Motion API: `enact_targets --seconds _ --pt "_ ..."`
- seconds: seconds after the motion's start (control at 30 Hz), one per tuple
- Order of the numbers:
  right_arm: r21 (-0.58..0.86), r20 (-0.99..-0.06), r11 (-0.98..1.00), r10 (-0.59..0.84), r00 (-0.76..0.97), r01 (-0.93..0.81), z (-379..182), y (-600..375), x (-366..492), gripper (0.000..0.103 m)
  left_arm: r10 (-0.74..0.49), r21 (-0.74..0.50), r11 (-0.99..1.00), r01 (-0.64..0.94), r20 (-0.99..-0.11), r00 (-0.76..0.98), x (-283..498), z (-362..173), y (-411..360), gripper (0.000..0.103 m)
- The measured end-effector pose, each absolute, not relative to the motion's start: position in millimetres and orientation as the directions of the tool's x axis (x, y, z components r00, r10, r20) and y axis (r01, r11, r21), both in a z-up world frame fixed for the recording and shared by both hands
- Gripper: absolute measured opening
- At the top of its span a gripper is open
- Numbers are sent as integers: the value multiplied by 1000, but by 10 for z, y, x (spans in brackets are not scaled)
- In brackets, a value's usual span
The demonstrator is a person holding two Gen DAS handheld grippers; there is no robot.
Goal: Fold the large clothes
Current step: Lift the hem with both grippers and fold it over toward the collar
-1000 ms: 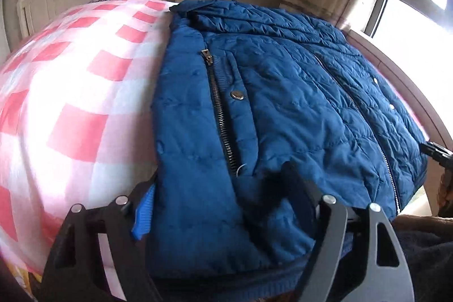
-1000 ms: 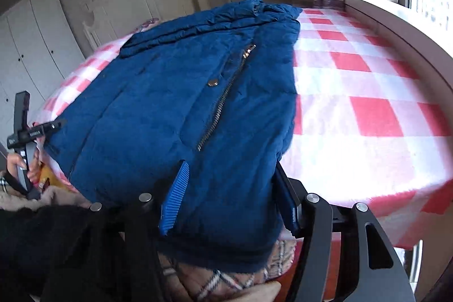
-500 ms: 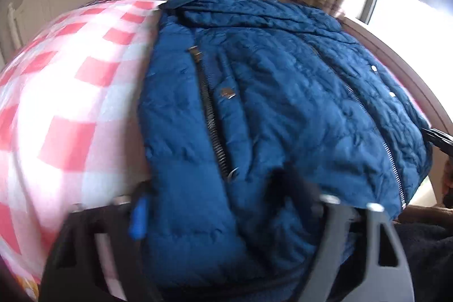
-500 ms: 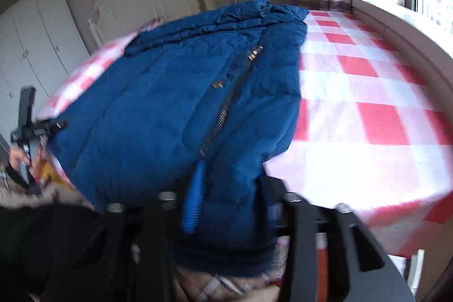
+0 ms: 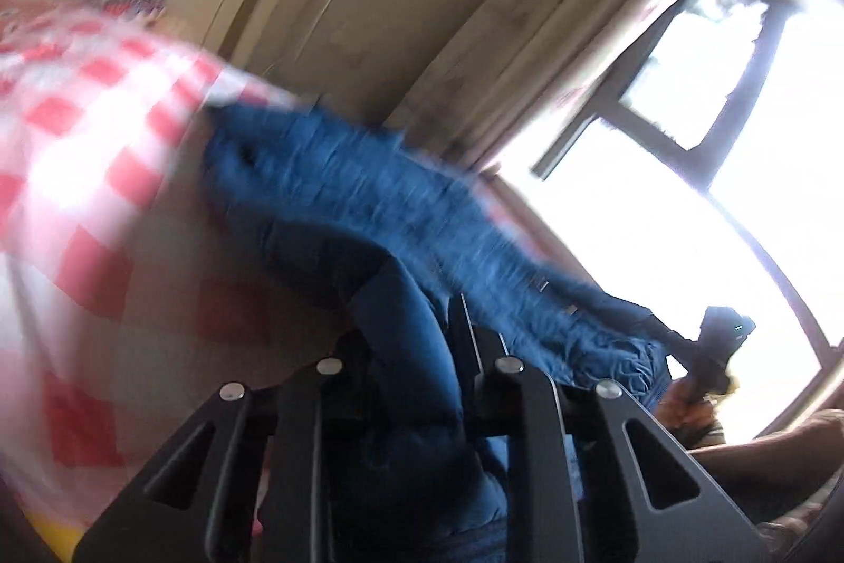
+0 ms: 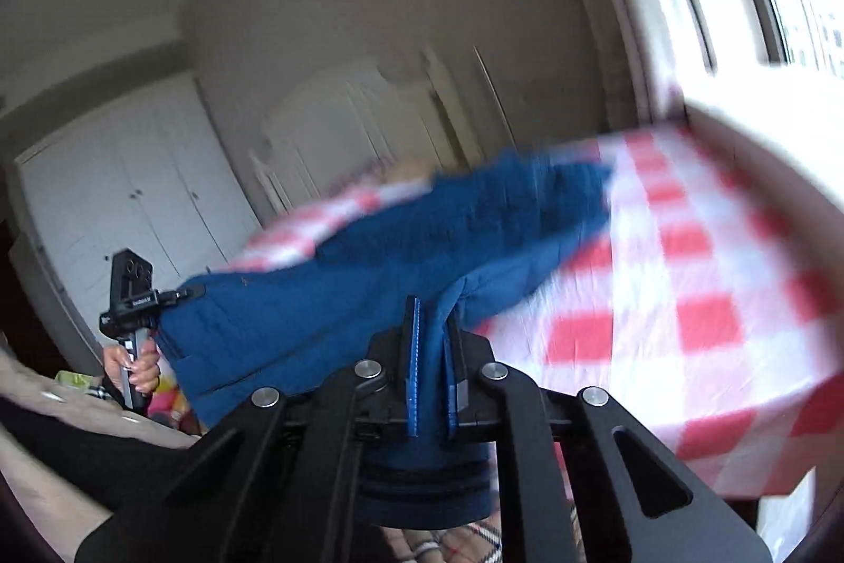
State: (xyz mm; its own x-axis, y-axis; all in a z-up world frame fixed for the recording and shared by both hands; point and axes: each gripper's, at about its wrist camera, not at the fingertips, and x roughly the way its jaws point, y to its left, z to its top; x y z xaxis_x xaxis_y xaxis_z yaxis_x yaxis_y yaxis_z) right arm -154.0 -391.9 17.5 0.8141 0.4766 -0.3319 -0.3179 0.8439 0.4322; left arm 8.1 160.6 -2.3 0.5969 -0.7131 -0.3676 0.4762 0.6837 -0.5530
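While closing, each hand-held gripper (image 5: 416, 368) (image 6: 430, 352) pinches jacket (image 6: 369, 257) hem.

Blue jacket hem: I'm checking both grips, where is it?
The blue jacket hem is pinched in the right gripper and left gripper, lifted above the checked bedsheet.

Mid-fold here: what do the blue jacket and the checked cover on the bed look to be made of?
Blue jacket: it looks like a padded synthetic shell with a matte finish; it puffs and wrinkles softly where the right claw pinches its hem. Motion blur hides any stitching.

Checked bed cover: probably thin woven cotton or a blend, matte, in red and white squares; it drapes limply over the bed's edge.
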Motion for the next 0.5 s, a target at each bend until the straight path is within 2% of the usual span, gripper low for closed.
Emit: enact_targets --seconds 0.17,0.23,0.3,0.4,0.5 --pt "327 -150 853 472 868 -407 959 -3896 -1987 10 -762 -550 600 581 -173 624 -382 575 1907 23" --pt "301 -104 855 470 877 -423 1217 -3818 -1966 10 -786 -554 552 623 -95 612 -421 788 1953 24" --pt "321 -95 848 471 877 -422 1328 -3798 -1784 10 -800 -591 507 627 -54 597 -267 895 2001 27" --pt "377 -183 856 444 877 -355 1297 -3771 -1154 10 -770 -668 526 527 -110 628 310 823 1970 33" --pt "490 -371 849 408 834 -197 838 -3858 -171 11 -738 -775 536 333 -239 631 1178 396 1931 43"
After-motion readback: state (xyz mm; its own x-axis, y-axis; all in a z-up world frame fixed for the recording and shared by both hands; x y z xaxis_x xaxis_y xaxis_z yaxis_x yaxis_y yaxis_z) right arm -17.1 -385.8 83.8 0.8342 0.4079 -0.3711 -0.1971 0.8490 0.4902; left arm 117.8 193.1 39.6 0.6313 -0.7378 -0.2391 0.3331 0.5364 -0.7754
